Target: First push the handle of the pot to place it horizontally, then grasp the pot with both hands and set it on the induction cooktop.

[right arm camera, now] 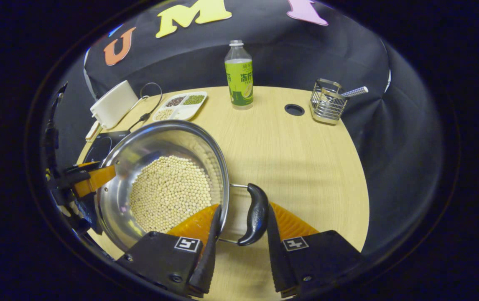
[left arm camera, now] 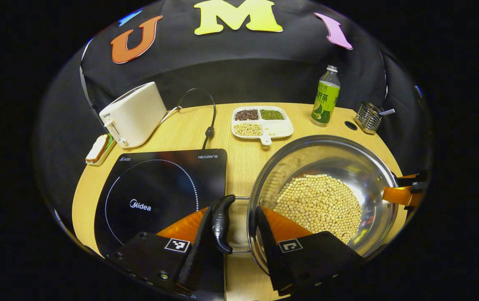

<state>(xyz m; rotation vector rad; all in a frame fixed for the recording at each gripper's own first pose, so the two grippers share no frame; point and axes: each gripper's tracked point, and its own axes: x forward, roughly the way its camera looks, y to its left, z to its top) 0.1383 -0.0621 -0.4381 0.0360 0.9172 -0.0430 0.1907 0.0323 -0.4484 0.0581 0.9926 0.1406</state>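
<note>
Jaws of both grippers, left gripper (left arm camera: 239,242) and right gripper (right arm camera: 239,242), are spread around the bean-laden pot's (left arm camera: 340,159) handles; a heavy, slick load is expected.

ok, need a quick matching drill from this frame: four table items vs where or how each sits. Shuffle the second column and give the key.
Things:
1. pot
2. induction cooktop
3. green bottle
4. toaster

Places or states:
A. standing upright near the table's far edge
B. bare glass top, nothing set on it
C. holding pale beans, a gripper at each side handle
D. at the far corner behind the cooktop

Pairs: 1-C, 2-B, 3-A, 4-D
</note>
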